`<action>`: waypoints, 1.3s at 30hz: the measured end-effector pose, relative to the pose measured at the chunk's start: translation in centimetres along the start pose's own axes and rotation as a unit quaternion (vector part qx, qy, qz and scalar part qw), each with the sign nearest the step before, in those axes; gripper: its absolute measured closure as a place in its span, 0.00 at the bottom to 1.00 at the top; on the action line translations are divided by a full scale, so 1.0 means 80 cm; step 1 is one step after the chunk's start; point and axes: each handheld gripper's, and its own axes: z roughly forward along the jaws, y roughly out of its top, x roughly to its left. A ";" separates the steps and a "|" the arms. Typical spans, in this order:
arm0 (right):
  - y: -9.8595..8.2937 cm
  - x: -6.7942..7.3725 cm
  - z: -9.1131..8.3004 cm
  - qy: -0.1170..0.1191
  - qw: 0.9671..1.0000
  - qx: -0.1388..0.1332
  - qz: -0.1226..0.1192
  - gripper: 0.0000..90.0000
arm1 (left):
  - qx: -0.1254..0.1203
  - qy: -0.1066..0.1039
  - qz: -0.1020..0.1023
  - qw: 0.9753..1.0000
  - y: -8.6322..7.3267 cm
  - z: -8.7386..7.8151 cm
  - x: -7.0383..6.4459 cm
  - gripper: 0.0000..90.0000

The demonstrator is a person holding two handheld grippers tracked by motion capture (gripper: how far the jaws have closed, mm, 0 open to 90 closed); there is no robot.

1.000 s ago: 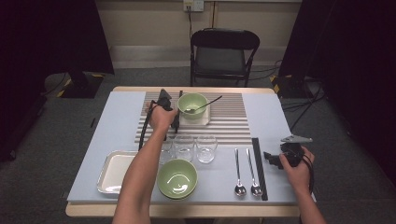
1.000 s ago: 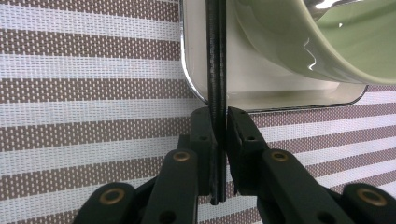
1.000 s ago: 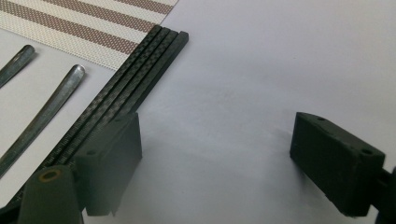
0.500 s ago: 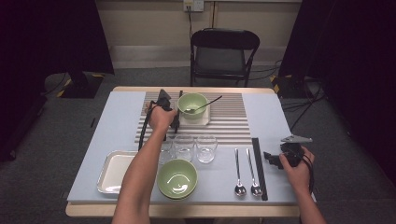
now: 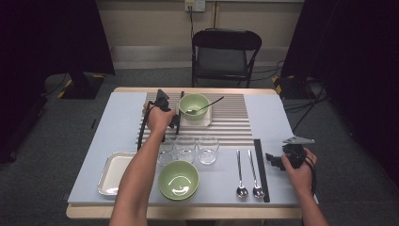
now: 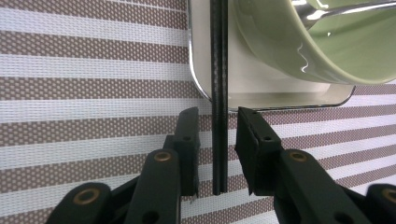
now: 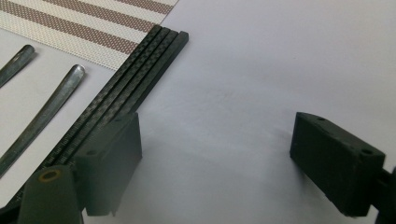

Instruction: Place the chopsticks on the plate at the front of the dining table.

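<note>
On my counter the striped mat lies toward twelve o'clock. My left tool straddles a pair of black chopsticks there, jaws slightly apart, at nine o'clock of the green bowl. My right tool gapes wide at four o'clock, beside a black bundle.

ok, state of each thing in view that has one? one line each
left gripper: open, jaws either side of black stick, not clamped
right gripper: open wide, holding nothing
far bowl: upright on small tray, spoon inside
near bowl: upright, empty
three glasses: upright, look empty
</note>
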 end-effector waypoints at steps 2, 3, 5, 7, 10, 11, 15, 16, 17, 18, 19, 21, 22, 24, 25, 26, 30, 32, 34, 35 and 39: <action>0.000 0.000 0.000 0.000 1.000 0.000 0.001 0.17 | -0.005 -0.004 -0.001 1.000 0.000 -0.004 0.002 0.77; 0.000 0.000 0.000 0.000 1.000 0.000 0.001 0.17 | -0.005 -0.004 -0.001 1.000 0.000 -0.004 0.002 0.76; 0.000 0.000 0.000 0.000 1.000 0.000 0.001 0.17 | -0.005 -0.007 0.008 1.000 -0.001 -0.007 0.005 0.75; 0.000 0.000 0.000 0.000 1.000 0.000 0.000 0.17 | -0.010 -0.008 0.003 1.000 -0.003 -0.010 0.006 0.74; 0.000 0.000 0.000 0.000 1.000 0.000 0.000 0.17 | -0.013 -0.010 0.005 1.000 -0.003 -0.014 0.007 0.73; 0.000 0.000 0.000 0.000 1.000 0.000 0.000 0.17 | -0.013 -0.010 0.005 1.000 -0.003 -0.014 0.007 0.71; 0.000 0.000 0.000 0.000 1.000 0.000 0.001 0.17 | -0.017 -0.009 0.009 1.000 -0.004 -0.019 0.009 0.70; 0.000 0.000 0.000 -0.001 1.000 0.000 0.001 0.17 | -0.017 -0.008 0.006 1.000 -0.004 -0.021 0.009 0.68; 0.000 0.000 0.000 0.000 1.000 0.000 0.001 0.17 | -0.018 -0.009 0.008 1.000 -0.004 -0.021 0.010 0.67; 0.000 0.000 0.000 0.000 1.000 0.000 0.001 0.17 | -0.020 -0.009 0.009 1.000 -0.004 -0.022 0.010 0.66; 0.000 0.000 0.000 0.000 1.000 0.000 0.001 0.17 | -0.016 -0.008 0.016 1.000 -0.004 -0.024 0.012 0.65; 0.000 0.000 0.000 0.000 1.000 0.000 0.000 0.17 | -0.025 -0.011 0.009 1.000 -0.005 -0.025 0.011 0.62; 0.000 0.000 0.000 0.000 1.000 0.000 0.001 0.17 | -0.024 -0.008 0.012 1.000 -0.005 -0.026 0.012 0.62; 0.000 0.000 0.000 -0.001 1.000 0.000 0.001 0.17 | -0.022 -0.010 0.014 1.000 -0.005 -0.028 0.013 0.59; 0.000 0.000 0.000 0.000 1.000 0.000 0.001 0.17 | -0.029 -0.011 0.010 0.999 -0.005 -0.030 0.013 0.58; 0.000 0.000 0.000 0.000 1.000 0.000 0.001 0.17 | -0.030 -0.009 0.011 0.999 -0.005 -0.030 0.013 0.57; 0.000 0.000 0.000 -0.001 1.000 0.000 0.001 0.17 | -0.029 -0.013 0.017 0.999 -0.006 -0.033 0.015 0.54; 0.000 0.000 0.000 0.000 1.000 0.000 0.001 0.17 | -0.029 -0.012 0.013 0.999 -0.007 -0.035 0.015 0.52; 0.000 0.000 0.000 0.000 1.000 0.000 0.001 0.17 | -0.031 -0.011 0.014 0.999 -0.007 -0.037 0.016 0.51; 0.000 0.000 0.000 0.000 1.000 0.000 0.001 0.17 | -0.030 -0.013 0.015 0.999 -0.007 -0.038 0.017 0.51; 0.000 0.000 0.000 0.000 1.000 0.000 0.001 0.17 | -0.034 -0.015 0.014 0.999 -0.008 -0.040 0.017 0.48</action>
